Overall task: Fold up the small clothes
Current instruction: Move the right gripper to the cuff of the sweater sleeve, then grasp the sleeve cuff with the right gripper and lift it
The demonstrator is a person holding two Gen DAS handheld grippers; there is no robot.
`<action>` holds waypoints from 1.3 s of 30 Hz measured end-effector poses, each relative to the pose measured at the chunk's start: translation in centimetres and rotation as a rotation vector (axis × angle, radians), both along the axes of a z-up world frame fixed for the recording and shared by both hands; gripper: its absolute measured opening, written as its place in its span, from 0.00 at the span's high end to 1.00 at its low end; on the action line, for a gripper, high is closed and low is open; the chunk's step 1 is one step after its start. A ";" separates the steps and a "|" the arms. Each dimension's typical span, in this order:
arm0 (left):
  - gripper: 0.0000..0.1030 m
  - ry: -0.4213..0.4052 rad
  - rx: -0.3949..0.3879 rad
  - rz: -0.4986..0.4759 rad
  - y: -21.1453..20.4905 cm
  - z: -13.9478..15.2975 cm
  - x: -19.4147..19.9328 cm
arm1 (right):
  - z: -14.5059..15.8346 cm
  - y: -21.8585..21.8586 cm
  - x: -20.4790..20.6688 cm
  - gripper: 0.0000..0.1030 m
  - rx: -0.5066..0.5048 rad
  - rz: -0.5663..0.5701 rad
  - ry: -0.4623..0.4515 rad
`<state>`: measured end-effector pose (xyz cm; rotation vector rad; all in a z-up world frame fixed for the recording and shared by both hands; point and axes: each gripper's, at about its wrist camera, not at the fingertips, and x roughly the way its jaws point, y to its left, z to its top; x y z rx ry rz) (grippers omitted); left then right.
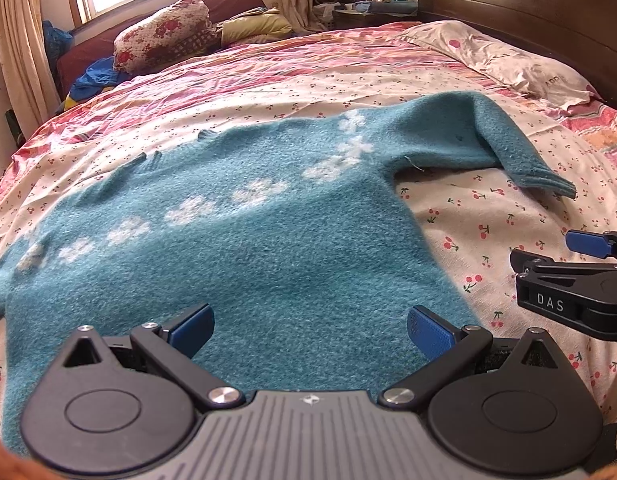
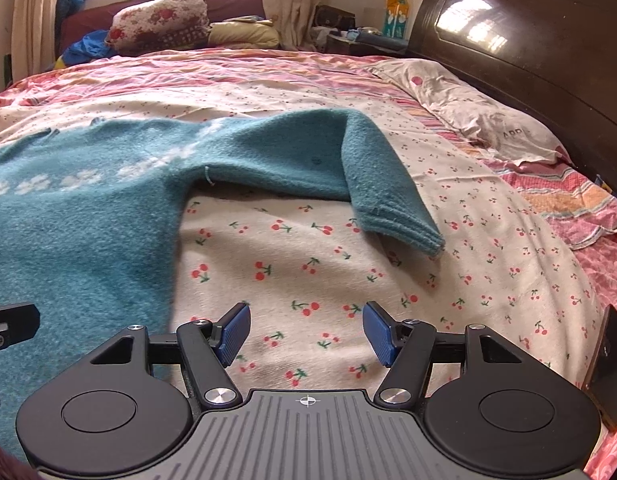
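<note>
A small teal knitted sweater (image 1: pixel 248 232) with a row of white flowers lies spread flat on the bed. Its right sleeve (image 1: pixel 516 148) bends back toward me, cuff on the sheet; it also shows in the right wrist view (image 2: pixel 372 184). My left gripper (image 1: pixel 310 330) is open and empty, low over the sweater's hem. My right gripper (image 2: pixel 306 334) is open and empty over the bare cherry-print sheet, right of the sweater's side edge (image 2: pixel 176 240). It shows in the left wrist view (image 1: pixel 576 256) at the far right. The sweater's left sleeve runs out of view.
The bed has a cherry-print sheet (image 2: pixel 348 280) and a pink quilt (image 1: pixel 308 56). A pillow (image 2: pixel 480 116) lies by the dark wooden headboard (image 2: pixel 528 40). Folded bedding (image 1: pixel 164 36) is stacked at the far side under the window. A dark phone-like object (image 2: pixel 608 360) lies at the right edge.
</note>
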<state>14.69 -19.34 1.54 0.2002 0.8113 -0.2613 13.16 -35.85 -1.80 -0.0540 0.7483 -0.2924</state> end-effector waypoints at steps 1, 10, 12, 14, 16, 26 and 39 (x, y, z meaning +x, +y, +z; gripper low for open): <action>0.00 0.001 -0.003 0.000 -0.1 0.0 0.1 | -0.1 -0.2 0.1 0.45 -0.002 -0.003 -0.004; 0.00 0.001 -0.018 -0.005 -0.3 -0.5 0.5 | -1.3 -2.2 1.2 0.48 -0.122 -0.037 -0.052; 0.00 0.003 -0.023 -0.007 -0.3 -0.6 0.7 | -1.7 -2.6 1.7 0.51 -0.173 -0.036 -0.060; 0.00 -0.001 -0.030 -0.008 -0.4 -0.7 0.8 | -2.0 -3.6 2.1 0.54 -0.160 -0.036 -0.054; 0.00 -0.014 -0.035 -0.008 -0.4 -0.7 0.9 | -1.6 -4.8 1.9 0.60 -0.056 -0.027 -0.081; 0.00 -0.036 -0.014 -0.014 -0.9 -0.8 1.3 | -0.5 -9.6 1.8 0.54 0.525 -0.093 -0.241; 0.00 -0.048 0.011 -0.020 -0.9 -0.8 1.0 | -1.9 -13.7 4.0 0.82 0.812 -0.317 -0.352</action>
